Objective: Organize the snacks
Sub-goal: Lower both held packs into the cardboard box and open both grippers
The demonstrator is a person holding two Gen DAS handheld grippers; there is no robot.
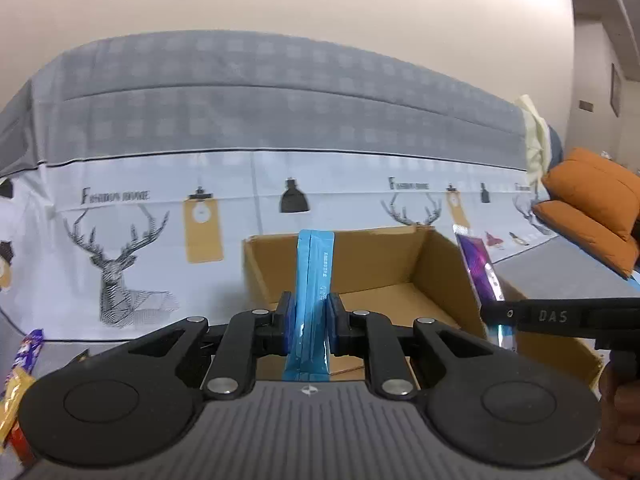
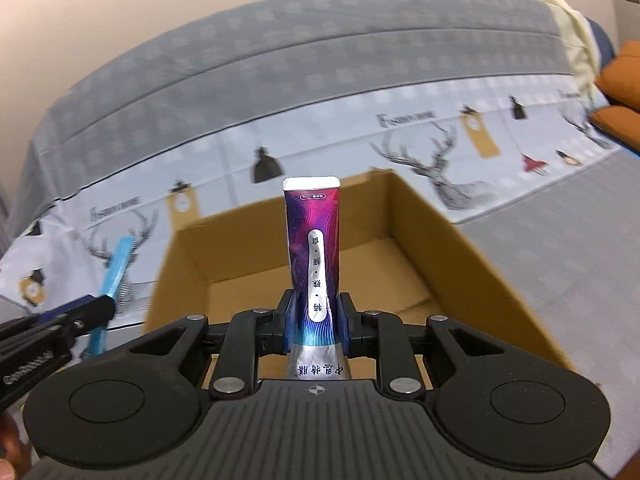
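Note:
My left gripper (image 1: 308, 320) is shut on a flat blue snack packet (image 1: 314, 276) that stands on edge between the pads, in front of an open cardboard box (image 1: 372, 256). My right gripper (image 2: 316, 322) is shut on a purple snack packet (image 2: 314, 236) with white Chinese lettering, held upright over the near edge of the same cardboard box (image 2: 420, 216). In the left wrist view the purple packet (image 1: 478, 264) and the right gripper's black arm show at the right. In the right wrist view the blue packet (image 2: 116, 268) and the left gripper (image 2: 90, 312) show at the left. The box floor looks bare.
Behind the box hangs a white cloth with deer prints (image 1: 120, 256) below a grey checked cover (image 1: 260, 92). Orange cushions (image 1: 596, 208) lie at the right. More wrapped snacks (image 1: 20, 364) lie at the far left edge. A hand (image 1: 620, 420) shows at the lower right.

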